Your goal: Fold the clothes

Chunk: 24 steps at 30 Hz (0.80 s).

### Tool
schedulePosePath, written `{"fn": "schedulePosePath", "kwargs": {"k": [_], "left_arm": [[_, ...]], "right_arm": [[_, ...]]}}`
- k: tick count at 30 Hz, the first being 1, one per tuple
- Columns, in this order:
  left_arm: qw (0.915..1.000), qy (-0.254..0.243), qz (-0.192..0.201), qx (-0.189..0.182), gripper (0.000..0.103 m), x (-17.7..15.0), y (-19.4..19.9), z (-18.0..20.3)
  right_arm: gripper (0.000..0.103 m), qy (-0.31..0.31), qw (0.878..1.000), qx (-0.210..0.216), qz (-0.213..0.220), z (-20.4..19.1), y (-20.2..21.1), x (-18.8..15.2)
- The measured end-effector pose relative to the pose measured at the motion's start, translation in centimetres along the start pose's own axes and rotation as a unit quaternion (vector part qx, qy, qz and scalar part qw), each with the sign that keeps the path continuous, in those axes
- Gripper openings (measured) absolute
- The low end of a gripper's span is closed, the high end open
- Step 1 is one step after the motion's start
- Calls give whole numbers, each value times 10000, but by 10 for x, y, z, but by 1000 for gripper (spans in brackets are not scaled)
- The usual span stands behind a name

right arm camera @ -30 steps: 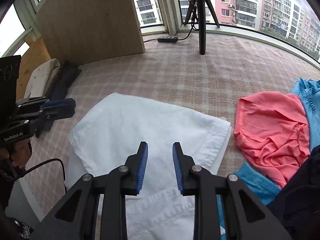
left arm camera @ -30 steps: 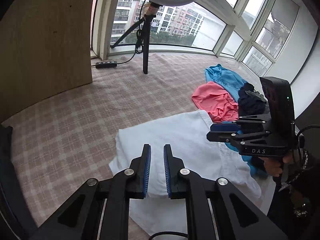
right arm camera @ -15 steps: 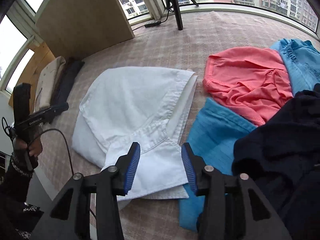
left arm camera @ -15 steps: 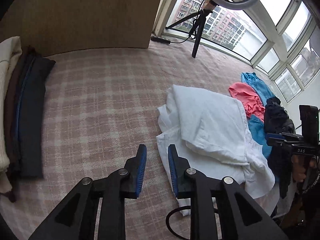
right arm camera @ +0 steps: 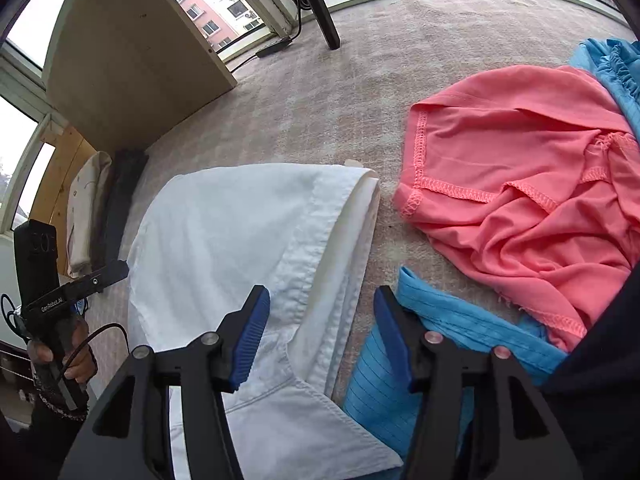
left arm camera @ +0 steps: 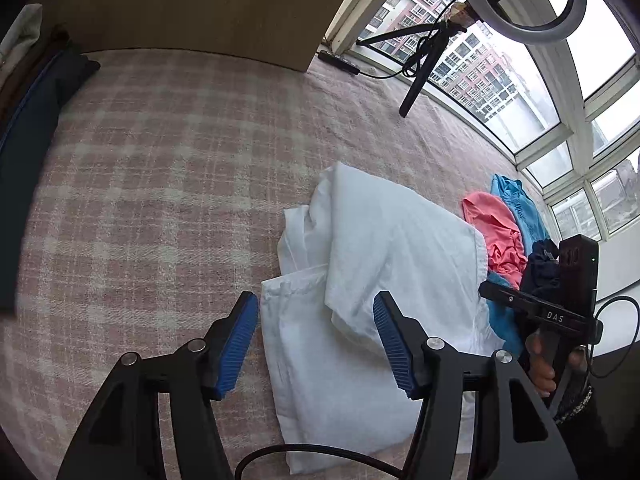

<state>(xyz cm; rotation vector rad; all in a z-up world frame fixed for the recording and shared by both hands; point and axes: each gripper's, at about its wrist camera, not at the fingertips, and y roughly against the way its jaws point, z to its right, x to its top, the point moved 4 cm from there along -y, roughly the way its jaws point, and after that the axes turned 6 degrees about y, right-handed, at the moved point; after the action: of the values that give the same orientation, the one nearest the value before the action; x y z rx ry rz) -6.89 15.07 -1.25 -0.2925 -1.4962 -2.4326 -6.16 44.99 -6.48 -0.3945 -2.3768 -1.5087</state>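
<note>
A white shirt (left arm camera: 372,264) lies partly folded on the pink plaid cover (left arm camera: 160,184), its upper layer turned over the lower one. My left gripper (left arm camera: 316,336) hovers open above the shirt's near left edge, holding nothing. In the right wrist view the white shirt (right arm camera: 248,232) shows its collar and folded right edge. My right gripper (right arm camera: 320,332) is open over that edge, with nothing between the fingers. The other hand-held gripper (left arm camera: 560,292) shows at the right of the left wrist view, and the left one (right arm camera: 52,292) at the left of the right wrist view.
A coral garment (right arm camera: 532,184), blue garments (right arm camera: 432,344) and a dark one (right arm camera: 600,360) lie crumpled right of the shirt. Folded clothes (right arm camera: 96,208) are stacked at the far left by a wooden board (right arm camera: 132,48). A ring-light tripod (left arm camera: 424,64) and power strip (left arm camera: 340,62) stand near the windows.
Both grippers have opened wide from nearly shut. The left one has pulled back to the shirt's left edge; the right one has dropped toward the shirt's right edge beside the blue garment.
</note>
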Motion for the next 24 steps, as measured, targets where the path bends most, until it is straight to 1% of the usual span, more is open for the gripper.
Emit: {"fn": "schedulePosePath", "kwargs": {"k": [2,3,4,5,7,9,12,13,14,15,16,17,18,19,22,24], "left_arm": [[9998,-50,-133,156,58,-4,-12,4],[9998,-28,-145,136,59,-6,-16,6],[9999,-25,-87,110,65,-7,-17,8],[10000,-32,-77,54,67,-9,-18,11],[9999,-100,-104,-11,67,-11,-20,16],[9998,-185,-91,-3,67,-12,-22,23],[9993,-355,-39,149,60,-14,-24,28],[9992,-357,-13,191,53,-15,-25,30],[9994,-311,-30,143,46,-14,-26,30],[9995,-279,-19,136,42,-14,-26,30],[9995,-289,-51,142,36,-14,-28,31],[9994,-298,-40,150,34,-14,-29,32],[9995,-293,-51,106,27,-14,-29,33],[9996,-268,-57,31,18,-14,-30,33],[9998,-220,-1,-37,14,-15,-26,33],[9998,-180,59,-84,13,-15,-20,35]], "right_arm": [[54,34,9999,93,27,-2,-1,-2],[54,63,9997,225,32,-4,-2,-4],[54,109,9995,284,51,-6,-2,-5],[53,152,9993,322,74,-7,-3,-6],[51,169,9992,341,115,-7,-2,-7],[48,124,9987,480,144,-6,-3,-8],[47,176,9980,595,128,-7,-5,-7],[46,169,9979,618,125,-8,-6,-6],[43,171,9978,625,124,-9,-7,-6],[40,190,9979,606,128,-11,-9,-5],[30,208,9979,601,119,-12,-10,-5],[28,223,9978,623,84,-13,-12,-5],[25,212,9976,652,72,-13,-14,-6],[19,155,9974,693,100,-12,-14,-6],[13,-6,9965,810,193,-11,-13,-7],[13,14,9963,805,298,-14,-8,-7]]}}
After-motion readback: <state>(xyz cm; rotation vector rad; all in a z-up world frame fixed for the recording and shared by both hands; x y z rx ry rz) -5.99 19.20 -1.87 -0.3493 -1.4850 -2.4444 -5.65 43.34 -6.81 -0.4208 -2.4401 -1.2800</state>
